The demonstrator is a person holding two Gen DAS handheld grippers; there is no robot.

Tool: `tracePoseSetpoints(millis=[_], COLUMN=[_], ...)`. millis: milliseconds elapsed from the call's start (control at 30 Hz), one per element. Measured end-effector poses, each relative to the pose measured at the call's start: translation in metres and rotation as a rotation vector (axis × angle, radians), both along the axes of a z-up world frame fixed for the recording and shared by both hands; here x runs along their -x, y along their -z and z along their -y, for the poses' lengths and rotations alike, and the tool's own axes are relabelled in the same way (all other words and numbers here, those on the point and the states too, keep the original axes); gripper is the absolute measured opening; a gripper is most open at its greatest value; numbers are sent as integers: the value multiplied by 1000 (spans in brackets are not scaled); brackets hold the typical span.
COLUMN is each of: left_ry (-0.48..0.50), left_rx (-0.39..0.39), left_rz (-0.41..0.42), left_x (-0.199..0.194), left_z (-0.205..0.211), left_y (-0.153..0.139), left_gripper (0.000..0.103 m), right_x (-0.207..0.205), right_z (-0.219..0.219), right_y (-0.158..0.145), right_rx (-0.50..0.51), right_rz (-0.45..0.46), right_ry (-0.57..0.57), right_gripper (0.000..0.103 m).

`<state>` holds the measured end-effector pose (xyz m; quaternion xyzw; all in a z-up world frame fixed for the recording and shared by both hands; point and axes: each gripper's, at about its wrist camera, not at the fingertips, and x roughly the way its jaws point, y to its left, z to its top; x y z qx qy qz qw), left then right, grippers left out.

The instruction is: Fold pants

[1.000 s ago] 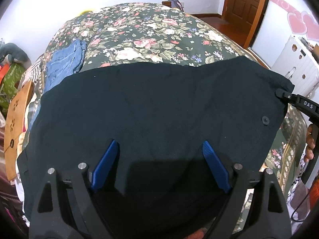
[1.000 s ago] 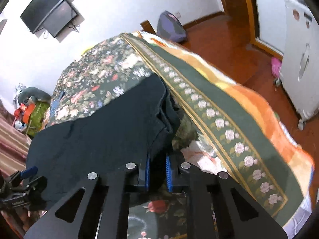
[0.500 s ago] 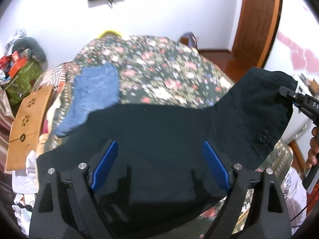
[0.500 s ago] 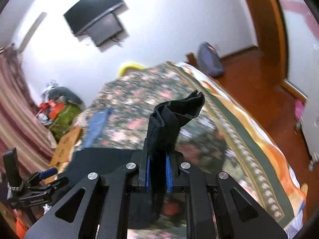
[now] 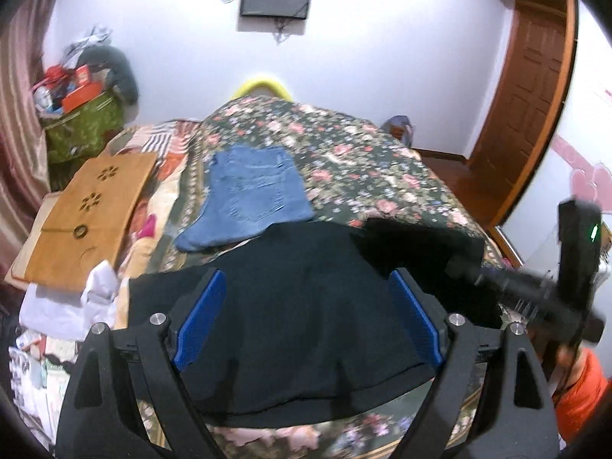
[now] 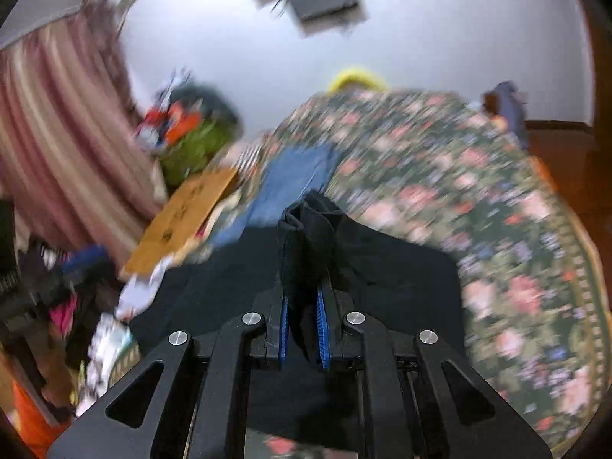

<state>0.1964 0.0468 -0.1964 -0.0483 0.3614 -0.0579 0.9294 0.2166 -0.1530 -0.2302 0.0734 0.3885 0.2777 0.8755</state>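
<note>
Black pants lie spread on the near part of a floral bed cover. My left gripper hangs above them with its blue pads wide apart, open, pressing on nothing. My right gripper is shut on a bunched corner of the pants, which stands up between its pads while the rest of the cloth trails below. In the left wrist view the right gripper comes in blurred from the right, dragging a raised fold of the pants over the flat part.
Folded blue jeans lie on the bed just beyond the pants. A brown board and loose clothes crowd the left side. A wooden door stands at the right. An orange sleeve shows at the lower right.
The right gripper has lifted the pants' corner off the bed's right edge and swung it left over the rest. The left gripper has risen and drawn back, still open.
</note>
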Motion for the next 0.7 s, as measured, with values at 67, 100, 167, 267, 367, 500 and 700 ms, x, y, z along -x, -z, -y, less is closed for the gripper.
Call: tracePoseSetpoints(millis=[67, 100, 167, 267, 367, 500, 700], left_ry=[-14, -16, -12, -7, 15, 67, 174], left_rx=[12, 19, 30, 20, 15, 23, 15], left_rz=[-28, -42, -68, -87, -95, -83, -163], left_x=[0, -1, -2, -5, -14, -27, -53], left_z=[-8, -10, -11, -7, 6, 29, 78], left_y=[7, 11, 19, 28, 30, 28, 50], left_gripper=[88, 88, 87, 87, 87, 86, 31], right_x=[4, 7, 11, 20, 27, 28, 4], right_z=[-17, -24, -30, -26, -17, 10, 50], right_y=[20, 30, 42, 34, 19, -4, 4], right_rx=[54, 83, 140, 163, 135, 141, 189], right_rz=[-50, -76, -109, -93, -65, 36, 47], right_ry=[-60, -86, -125, -177, -201, -163, -48], right_gripper=[11, 12, 16, 33, 49, 51, 50])
